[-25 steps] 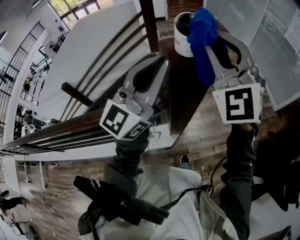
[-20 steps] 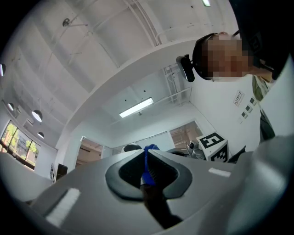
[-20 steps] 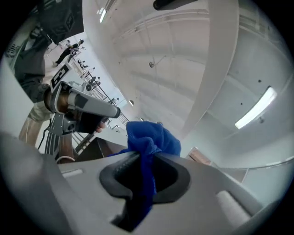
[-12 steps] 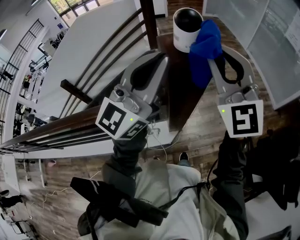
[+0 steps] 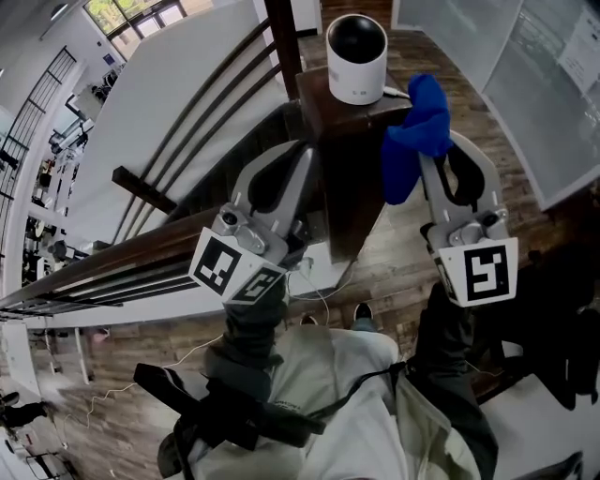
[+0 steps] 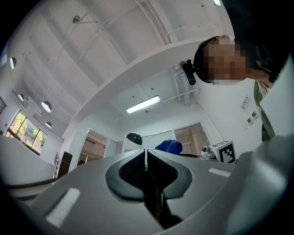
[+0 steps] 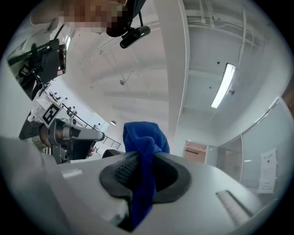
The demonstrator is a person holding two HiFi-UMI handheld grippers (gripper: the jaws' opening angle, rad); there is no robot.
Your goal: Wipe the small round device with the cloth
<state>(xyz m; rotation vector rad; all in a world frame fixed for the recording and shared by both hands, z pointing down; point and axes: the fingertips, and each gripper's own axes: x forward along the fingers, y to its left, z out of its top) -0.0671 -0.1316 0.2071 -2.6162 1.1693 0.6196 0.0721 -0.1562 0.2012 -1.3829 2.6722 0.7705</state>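
— Surface?
— Flat top of a dark wooden post [image 5: 349, 111], far centre. Carries the small round device [image 5: 356, 56], white-bodied, black-domed, upright.
— And round it?
— To the left, a dark railing [image 5: 141, 258] against a white wall [image 5: 178, 103]. Below, wood-plank floor [image 5: 412, 262]. To the right, a glass partition [image 5: 525, 84]. At the far left, windows [image 5: 131, 14].
— Tools?
— On the left gripper [image 6: 146, 155], closed tight on nothing, held near and left of the post. On the right gripper [image 7: 143, 167], clamped on the blue cloth [image 5: 412, 141], bunched above the tips and hanging beside the post's right edge.
— Touching the device?
— No. Apart from it, to the right and nearer.
— Changed?
— Yes. A second ago, draped over the device's front, hiding part of it. Half a second ago, pressed at its right side. Now drawn clear, leaving the dome fully bare. For the left gripper, much the same place and the same closed state throughout.
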